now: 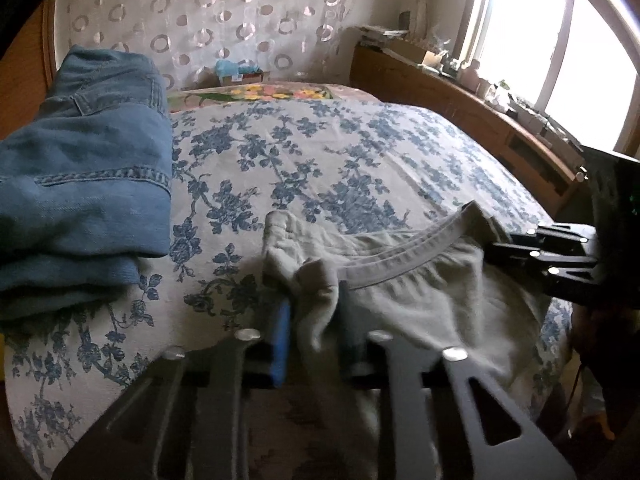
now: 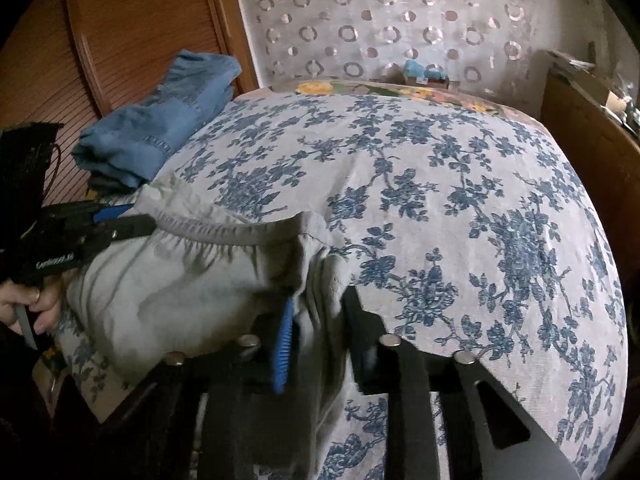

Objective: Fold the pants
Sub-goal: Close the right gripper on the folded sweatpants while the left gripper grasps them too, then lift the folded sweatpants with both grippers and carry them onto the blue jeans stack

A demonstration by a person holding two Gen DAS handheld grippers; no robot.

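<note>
Light grey pants (image 1: pixel 420 300) with an elastic waistband lie at the near edge of the bed. My left gripper (image 1: pixel 314 308) is shut on one corner of the waistband. My right gripper (image 2: pixel 316 300) is shut on the other corner of the waistband. The pants (image 2: pixel 172 280) hang between the two grippers. The right gripper shows in the left wrist view (image 1: pixel 516 246), at the waistband's far end. The left gripper shows in the right wrist view (image 2: pixel 128 220), held by a hand.
The bed has a white cover with blue flowers (image 1: pixel 320 160) (image 2: pixel 440 200). Folded blue jeans (image 1: pixel 88 176) (image 2: pixel 160 128) lie at its left side. A wooden headboard shelf with clutter (image 1: pixel 480 96) runs under the window. A wooden wardrobe (image 2: pixel 120 40) stands at the left.
</note>
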